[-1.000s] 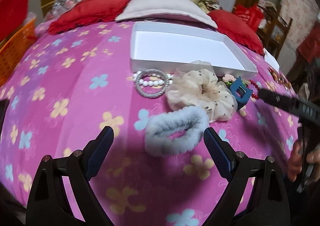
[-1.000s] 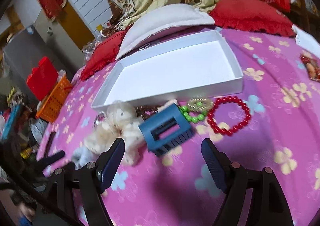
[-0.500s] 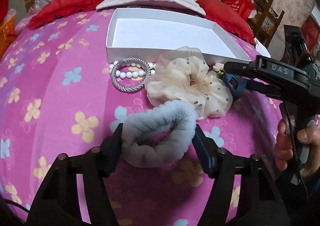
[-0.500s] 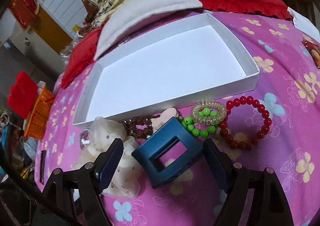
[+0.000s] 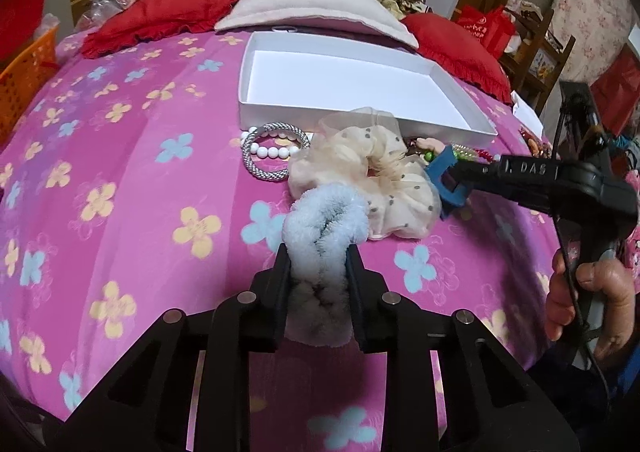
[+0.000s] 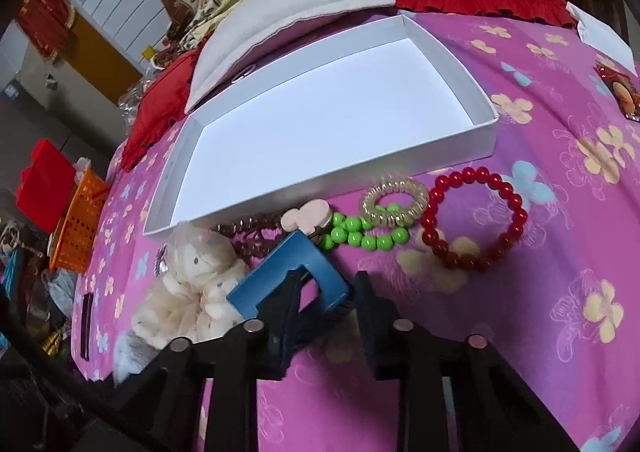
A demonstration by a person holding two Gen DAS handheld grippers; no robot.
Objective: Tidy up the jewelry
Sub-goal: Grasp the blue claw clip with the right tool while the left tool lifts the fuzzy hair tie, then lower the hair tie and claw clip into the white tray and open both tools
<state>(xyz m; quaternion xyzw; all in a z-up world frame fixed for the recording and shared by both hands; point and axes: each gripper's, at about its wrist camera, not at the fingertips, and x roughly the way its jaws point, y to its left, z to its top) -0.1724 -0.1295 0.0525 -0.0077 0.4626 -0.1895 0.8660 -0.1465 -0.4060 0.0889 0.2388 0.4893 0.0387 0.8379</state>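
Left gripper [image 5: 318,264] fingers clamping blue scrunchie [image 5: 325,220]; right gripper [image 6: 326,292] pinching clip [image 6: 290,274], red bracelet [image 6: 476,218] beside

Both wrist views look low and close across the bed [image 5: 120,180] toward the white box [image 5: 344,76] at 12 o'clock; both share it.

Two fabric scrunchies are being counted: one fluffy pale-blue scrunchie [image 5: 320,220] and one cream dotted organza scrunchie [image 5: 372,168]. Four round bracelets are being shown: silver mesh [image 5: 256,168], white pearl [image 5: 272,151], green bead [image 6: 360,236], red bead [image 6: 476,220]. One blue claw clip [image 6: 288,272], one clear coil tie [image 6: 394,198] and one white box [image 6: 332,180] are being seen.
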